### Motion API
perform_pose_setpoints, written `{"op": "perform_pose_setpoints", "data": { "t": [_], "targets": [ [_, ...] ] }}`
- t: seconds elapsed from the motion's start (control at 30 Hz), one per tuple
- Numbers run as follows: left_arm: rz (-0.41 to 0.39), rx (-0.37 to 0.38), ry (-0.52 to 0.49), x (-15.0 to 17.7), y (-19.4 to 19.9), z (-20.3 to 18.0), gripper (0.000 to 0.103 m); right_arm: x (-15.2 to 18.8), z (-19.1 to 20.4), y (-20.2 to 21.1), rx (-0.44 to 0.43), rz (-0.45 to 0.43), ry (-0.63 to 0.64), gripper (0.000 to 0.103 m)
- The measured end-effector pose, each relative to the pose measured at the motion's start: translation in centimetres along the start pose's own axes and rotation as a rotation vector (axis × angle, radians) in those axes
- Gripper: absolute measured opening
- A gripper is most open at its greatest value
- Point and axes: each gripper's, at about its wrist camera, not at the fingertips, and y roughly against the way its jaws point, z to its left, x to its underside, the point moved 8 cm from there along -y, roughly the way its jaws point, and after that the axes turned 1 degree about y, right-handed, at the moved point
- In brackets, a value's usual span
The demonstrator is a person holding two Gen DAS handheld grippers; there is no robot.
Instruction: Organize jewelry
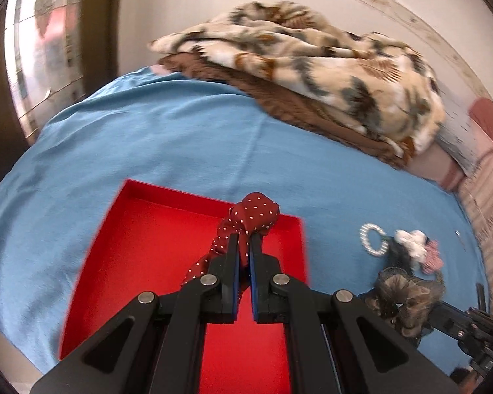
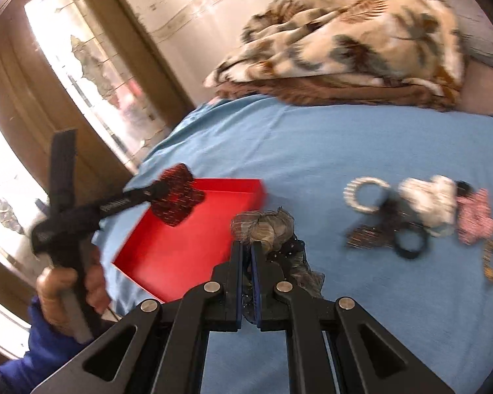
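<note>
Red tray [image 1: 141,246] — one, on the blue bed sheet [image 1: 148,138]. Left claw [image 1: 245,239] clamps one dotted maroon scrunchie [image 1: 253,216] above it. Right claw [image 2: 246,246] clamps one grey-brown scrunchie [image 2: 263,226] just beside the tray. Loose pile on the sheet — one pearl ring [image 2: 366,192], one white scrunchie [image 2: 427,202], one pink [image 2: 476,220].

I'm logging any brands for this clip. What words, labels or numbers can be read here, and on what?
None can be read.
Left gripper: pale marks along its black arm, too blurred to read.
Red box, red dotted scrunchie, grey scrunchie: no text shows.
</note>
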Motion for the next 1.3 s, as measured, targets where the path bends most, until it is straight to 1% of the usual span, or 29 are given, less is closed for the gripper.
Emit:
{"op": "perform_pose_setpoints", "data": {
  "t": [0.07, 0.2, 0.27, 0.37, 0.4, 0.5, 0.53, 0.6, 0.63, 0.67, 0.73, 0.77, 0.8, 0.83, 0.87, 0.93, 1.03, 1.13, 1.23, 1.3],
  "targets": [
    [-0.008, -0.022, 0.012, -0.5, -0.6, 1.5, 0.005, -1.4, 1.7, -2.1, -0.038, 0.005, 0.002, 0.006],
    [-0.021, -0.066, 0.027, -1.7, -2.3, 4.0, 0.005, -3.8, 3.9, -6.5, -0.079, 0.022, 0.003, 0.006],
    [-0.025, -0.077, 0.034, -2.1, -3.2, 4.9, 0.005, -4.6, 4.5, -8.8, -0.094, 0.036, -0.009, 0.006],
    [-0.007, -0.087, 0.042, -2.4, -4.7, 5.8, 0.005, -5.3, 4.3, -12.5, -0.113, 0.066, -0.049, 0.006],
    [-0.003, -0.089, 0.045, -2.5, -5.1, 6.0, 0.005, -5.3, 4.0, -13.4, -0.111, 0.076, -0.056, 0.006],
    [-0.003, -0.118, 0.047, -2.7, -5.9, 6.7, 0.006, -5.0, 2.6, -16.7, -0.045, 0.12, -0.053, 0.006],
    [-0.008, -0.136, 0.045, -2.8, -6.1, 6.8, 0.008, -4.9, 2.2, -17.2, -0.027, 0.127, -0.054, 0.006],
    [-0.01, -0.161, 0.035, -2.9, -6.3, 7.0, 0.017, -4.8, 1.4, -17.9, 0.01, 0.133, -0.049, 0.007],
    [-0.01, -0.157, 0.035, -2.9, -6.3, 6.9, 0.02, -4.8, 1.2, -17.9, 0.02, 0.133, -0.044, 0.008],
    [-0.012, -0.145, 0.034, -2.9, -6.3, 6.7, 0.024, -4.9, 1.1, -17.9, 0.033, 0.129, -0.035, 0.008],
    [-0.018, -0.137, 0.026, -2.9, -6.1, 6.4, 0.037, -5.1, 1.1, -17.6, 0.056, 0.122, -0.007, 0.008],
    [-0.027, -0.141, 0.019, -2.9, -5.9, 6.2, 0.05, -5.2, 1.2, -17.5, 0.064, 0.117, 0.006, 0.013],
    [-0.04, -0.148, 0.014, -3.0, -5.6, 6.1, 0.06, -5.3, 1.3, -17.3, 0.075, 0.11, 0.021, 0.017],
    [-0.055, -0.16, 0.006, -3.0, -5.3, 6.0, 0.063, -5.5, 1.3, -16.7, 0.091, 0.098, 0.039, 0.03],
    [-0.069, -0.171, -0.002, -3.0, -4.9, 5.9, 0.066, -5.6, 1.3, -16.2, 0.103, 0.085, 0.052, 0.047],
    [-0.074, -0.172, -0.006, -2.8, -4.5, 5.7, 0.067, -5.7, 1.3, -15.1, 0.117, 0.061, 0.066, 0.057],
    [-0.067, -0.172, 0.009, -2.2, -4.1, 5.8, 0.067, -5.4, 0.8, -12.8, 0.129, 0.039, 0.068, 0.058],
    [-0.074, -0.17, 0.029, -1.6, -3.5, 5.7, 0.067, -4.2, -0.6, -9.9, 0.157, 0.021, 0.068, 0.062],
    [-0.101, -0.15, 0.046, -1.3, -2.4, 5.2, 0.067, -2.3, -3.0, -6.3, 0.193, 0.008, 0.047, 0.065],
    [-0.131, -0.13, 0.051, -1.0, -1.3, 4.4, 0.067, -0.6, -5.6, -3.2, 0.225, -0.003, 0.008, 0.065]
  ]
}}
